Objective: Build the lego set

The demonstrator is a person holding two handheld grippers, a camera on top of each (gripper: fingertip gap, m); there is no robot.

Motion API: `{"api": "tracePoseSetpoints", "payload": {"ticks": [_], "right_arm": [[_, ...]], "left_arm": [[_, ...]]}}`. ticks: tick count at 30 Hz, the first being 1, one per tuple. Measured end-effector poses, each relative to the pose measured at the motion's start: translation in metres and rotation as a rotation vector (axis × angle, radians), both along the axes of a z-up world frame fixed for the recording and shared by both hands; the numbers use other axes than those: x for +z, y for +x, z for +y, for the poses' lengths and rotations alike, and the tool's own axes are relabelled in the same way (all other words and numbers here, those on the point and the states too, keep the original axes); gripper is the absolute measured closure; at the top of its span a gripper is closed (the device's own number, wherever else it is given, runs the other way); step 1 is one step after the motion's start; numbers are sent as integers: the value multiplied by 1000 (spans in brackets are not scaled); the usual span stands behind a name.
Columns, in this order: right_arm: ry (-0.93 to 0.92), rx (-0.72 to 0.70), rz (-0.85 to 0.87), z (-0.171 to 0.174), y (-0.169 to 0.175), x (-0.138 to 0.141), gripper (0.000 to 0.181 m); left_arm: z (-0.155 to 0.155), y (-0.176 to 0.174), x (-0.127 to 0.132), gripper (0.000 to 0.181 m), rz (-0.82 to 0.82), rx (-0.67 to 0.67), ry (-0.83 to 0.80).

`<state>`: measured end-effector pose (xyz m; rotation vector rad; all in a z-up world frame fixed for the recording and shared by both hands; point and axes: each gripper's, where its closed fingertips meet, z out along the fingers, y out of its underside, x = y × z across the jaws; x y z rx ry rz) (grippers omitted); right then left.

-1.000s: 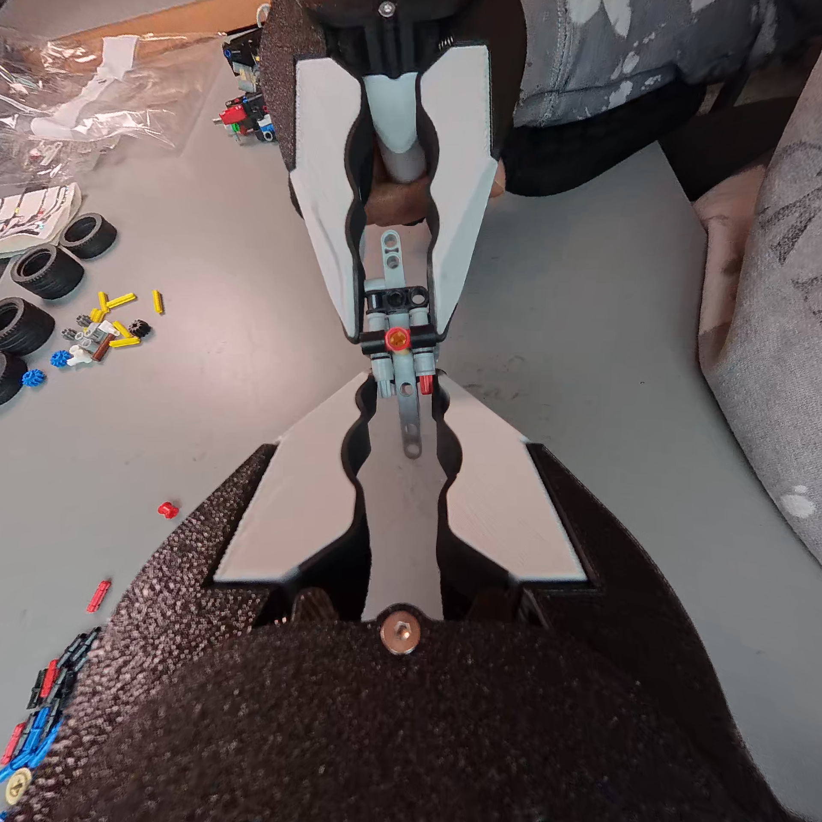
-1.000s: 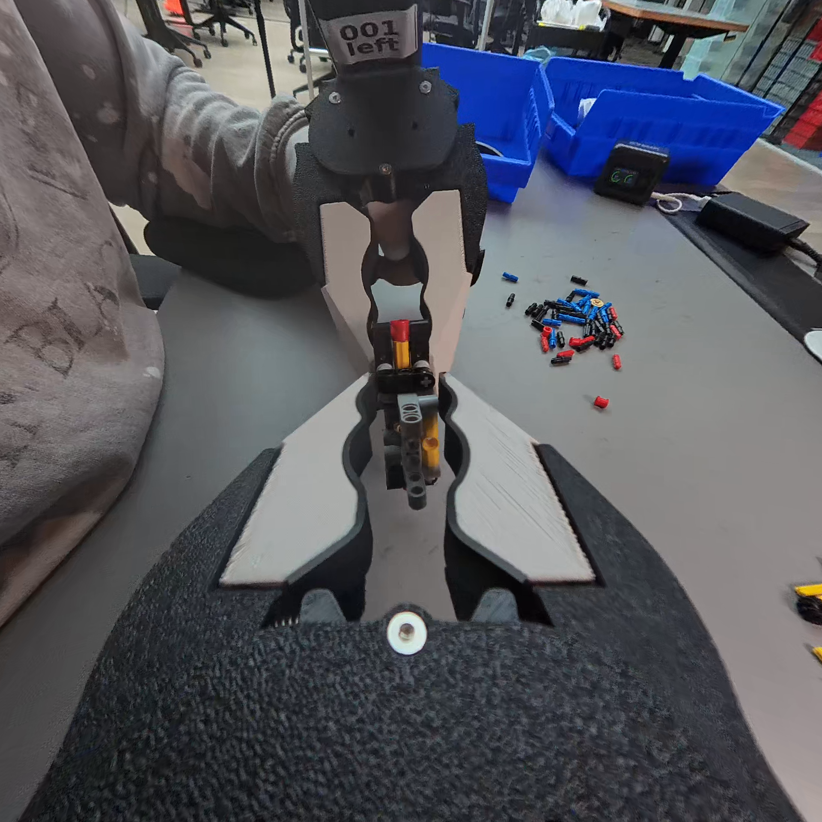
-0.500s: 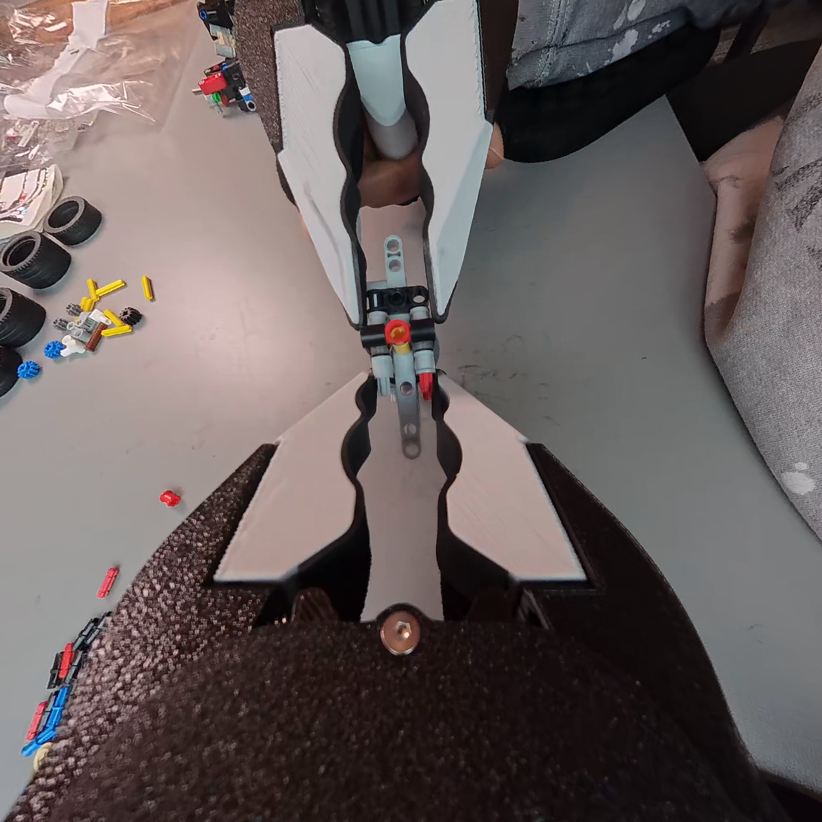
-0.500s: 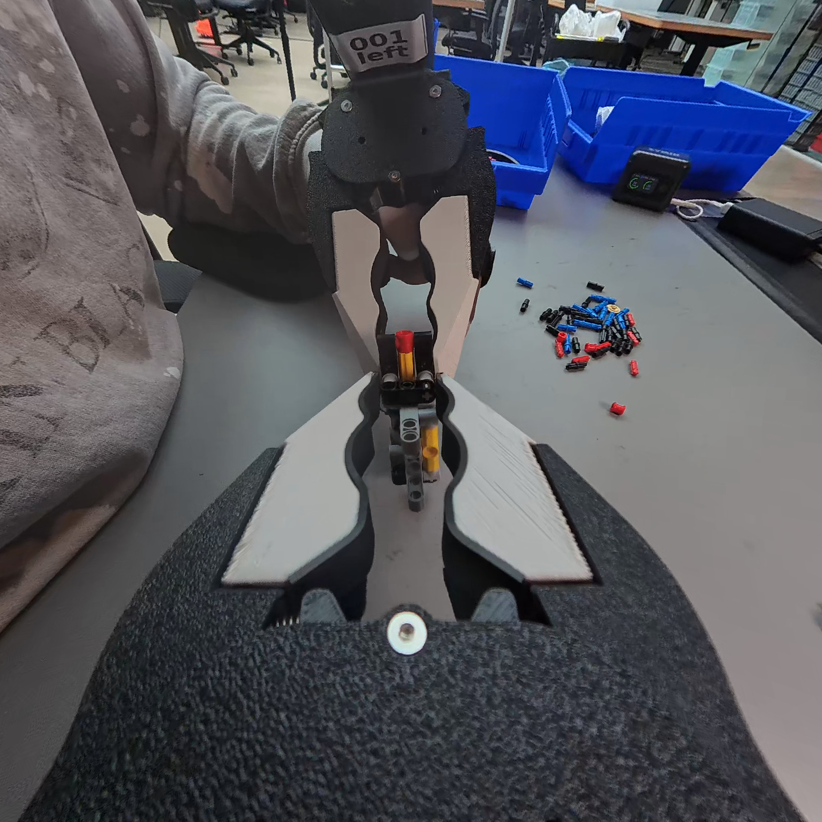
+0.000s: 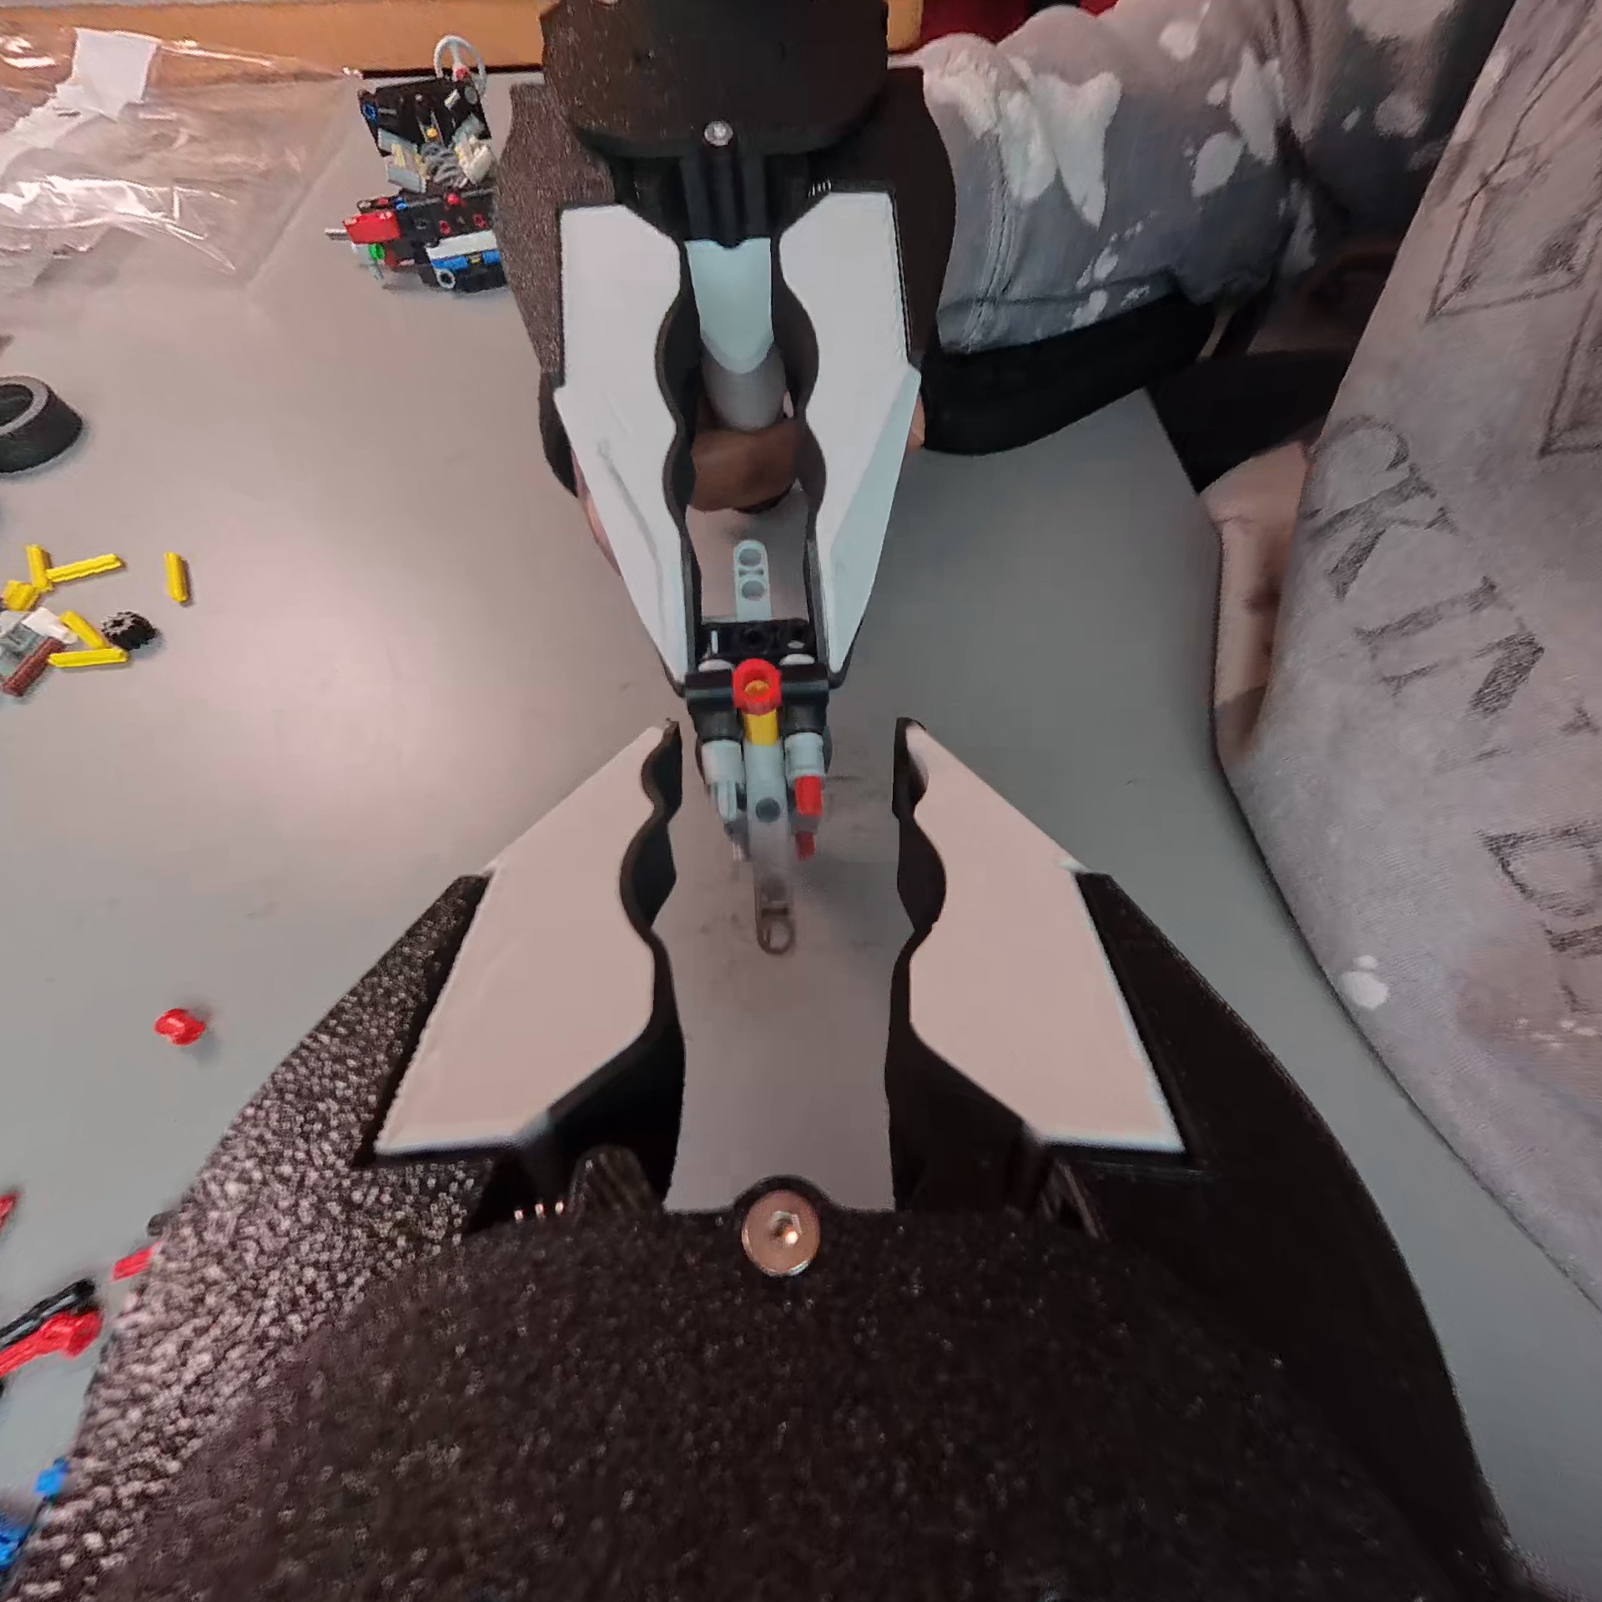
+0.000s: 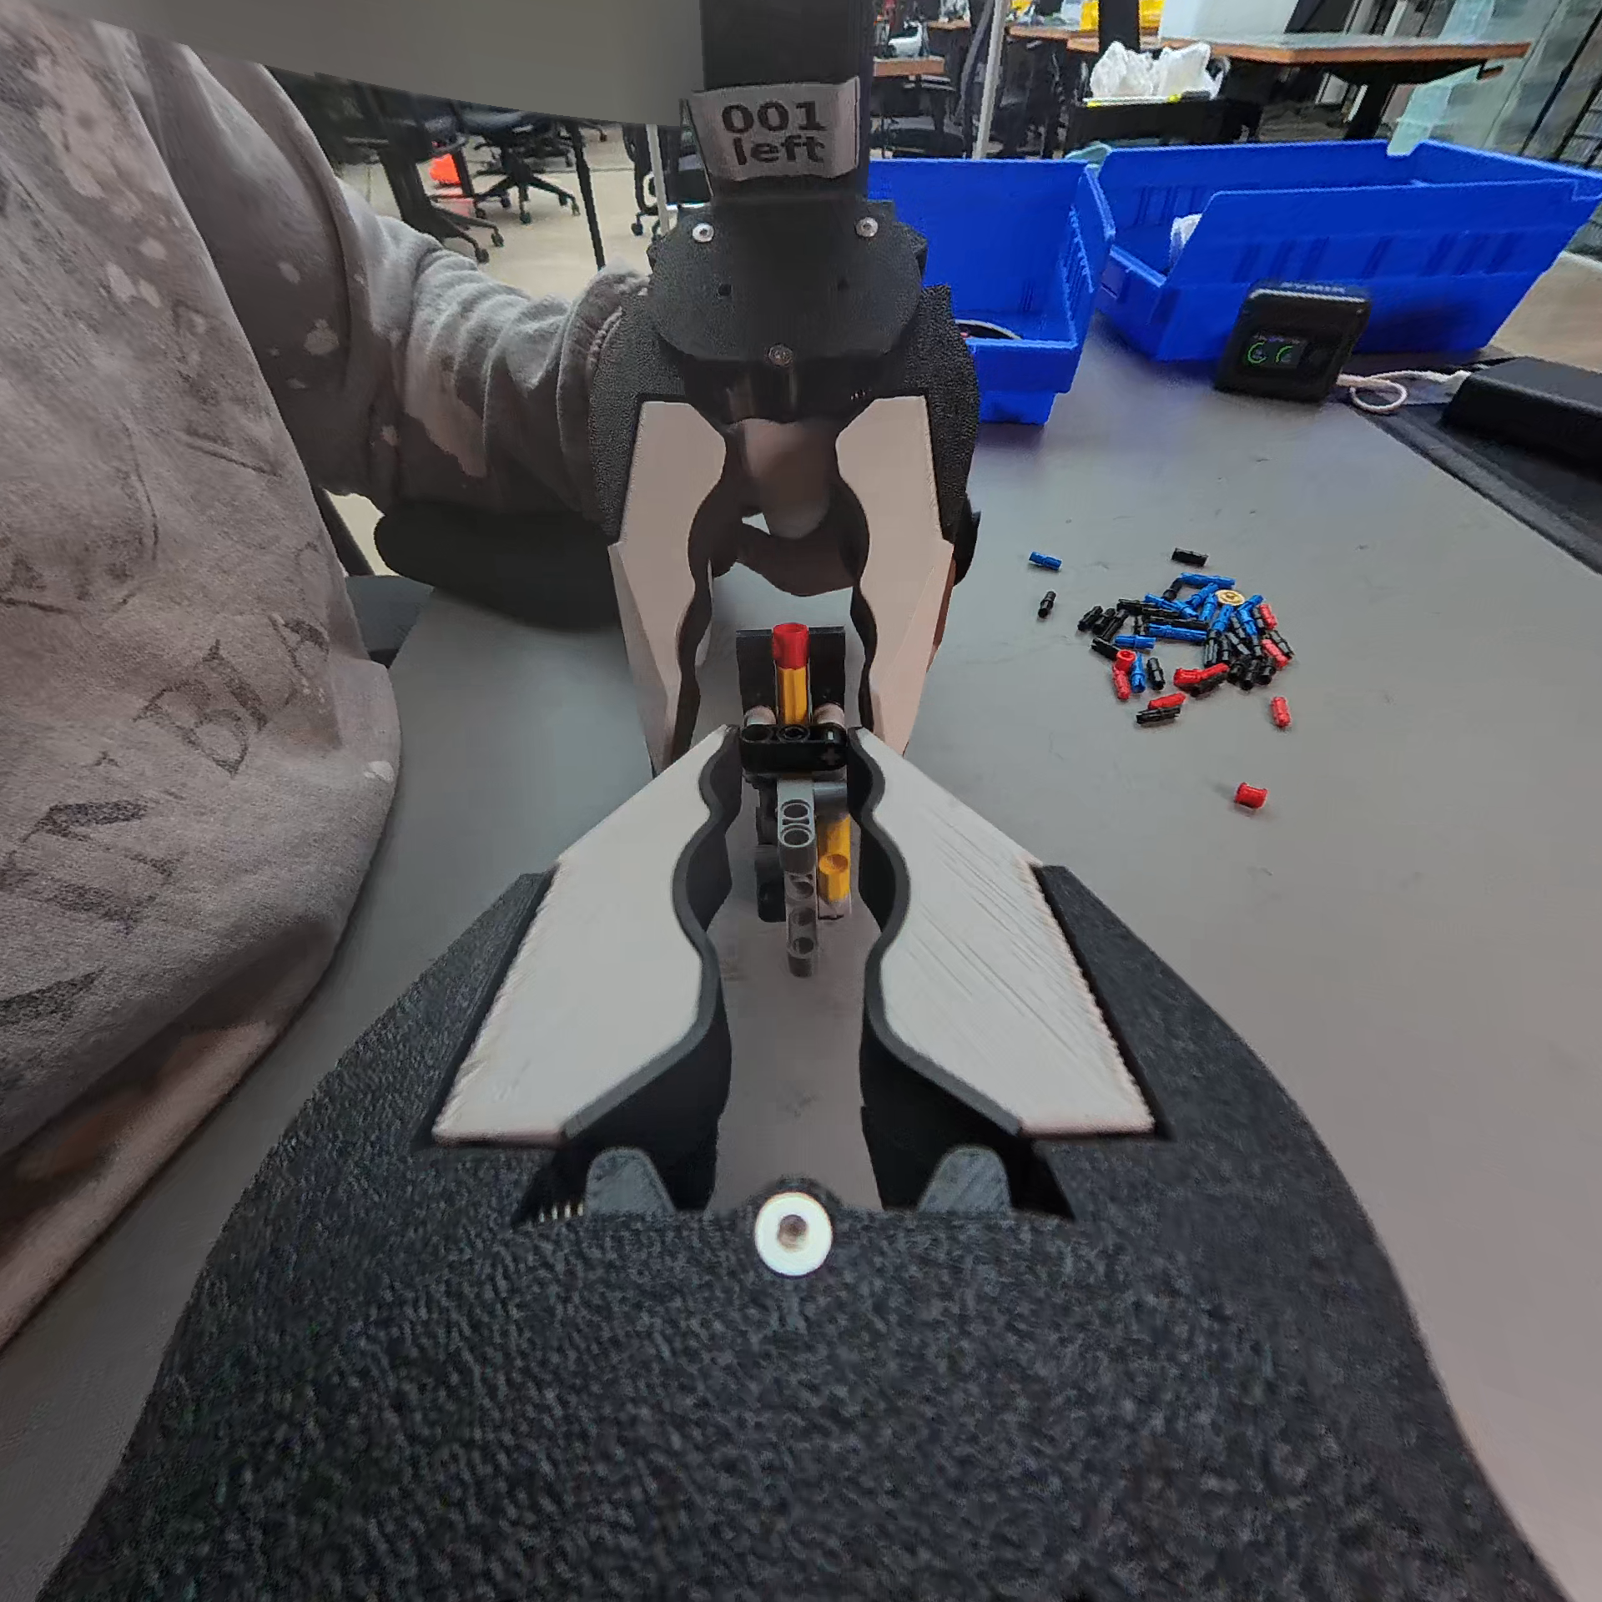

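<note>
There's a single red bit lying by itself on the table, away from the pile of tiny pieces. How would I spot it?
Start at the two blue bins at the far edge of the grey table, then come nearer to the heap of blue, black and red pins. The lone red piece lies on bare tabletop nearer than that heap. It is short, stubby and touches nothing.
</note>
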<state>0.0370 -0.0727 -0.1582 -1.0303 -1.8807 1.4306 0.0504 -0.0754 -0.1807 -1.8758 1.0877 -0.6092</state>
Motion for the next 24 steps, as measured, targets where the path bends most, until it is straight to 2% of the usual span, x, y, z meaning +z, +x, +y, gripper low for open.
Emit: {"api": "tracePoseSetpoints", "payload": {"ticks": [3, 7, 12, 16, 24], "right_arm": [[14, 29, 2, -10, -1, 0, 159], [20, 17, 15, -10, -1, 2, 159], [-87, -28, 85, -2, -1, 26, 160], [-112, -28, 132, 0, 1, 39, 160], [-128, -16, 149, 3, 4, 46, 161]], "left_arm": [[0, 4, 2, 149, -24, -5, -5], [0, 4, 4, 151, -40, -5, -5], [6, 1, 36, 152, -217, 40, 31], [8, 0, 52, 154, -246, 73, 77], [11, 0, 62, 155, -309, 85, 98]]}}
